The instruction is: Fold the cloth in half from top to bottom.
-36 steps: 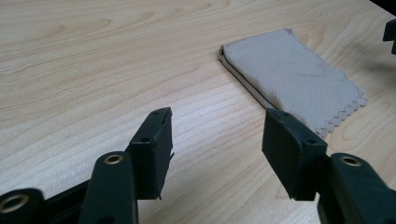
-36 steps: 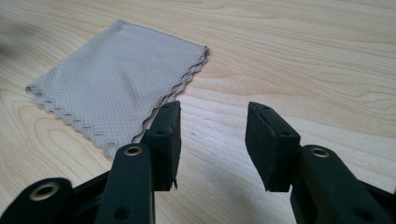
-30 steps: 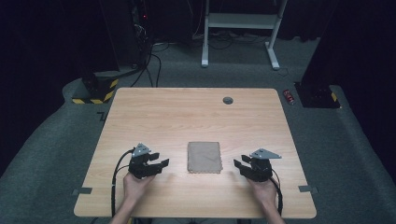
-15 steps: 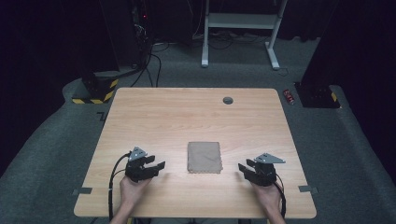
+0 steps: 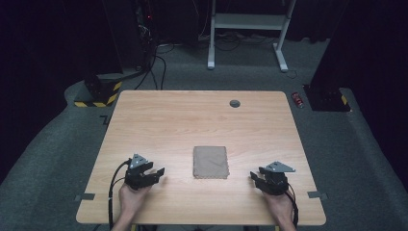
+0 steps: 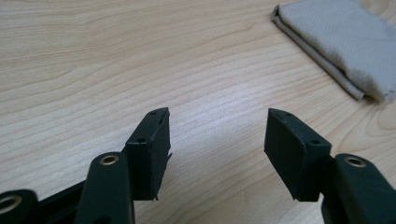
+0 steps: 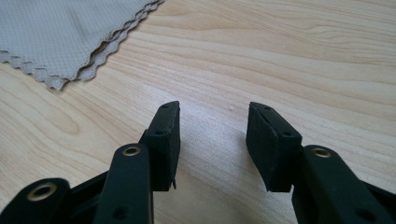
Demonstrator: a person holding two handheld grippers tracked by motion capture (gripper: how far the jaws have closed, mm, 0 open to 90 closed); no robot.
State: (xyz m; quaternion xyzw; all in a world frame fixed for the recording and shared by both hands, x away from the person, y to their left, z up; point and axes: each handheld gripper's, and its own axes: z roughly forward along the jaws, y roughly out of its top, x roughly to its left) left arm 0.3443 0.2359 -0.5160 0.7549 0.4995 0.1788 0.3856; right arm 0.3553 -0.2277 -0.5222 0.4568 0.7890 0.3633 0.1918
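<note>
The folded cloth (image 5: 210,162) lies between the empty, parted left claw (image 5: 156,172) and right claw (image 5: 255,178), the left slightly nearer.

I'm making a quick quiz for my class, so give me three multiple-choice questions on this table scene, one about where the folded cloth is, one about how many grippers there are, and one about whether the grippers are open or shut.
1. Where does the folded cloth lie?
A. Between the two grippers, touching neither
B. Clamped in the left gripper
C. At the far edge of the table

2. How many grippers are over the table?
A. One
B. Two
C. Three

3. What state are the grippers in?
A. Both shut
B. Both open and empty
C. One open, one shut on the cloth

Answers:
1. A: the high view shows the cloth with the left gripper on one side and the right gripper on the other, bare wood between.
2. B: one in each hand.
3. B: each gripper view shows its jaws apart with bare wood between them.
</note>
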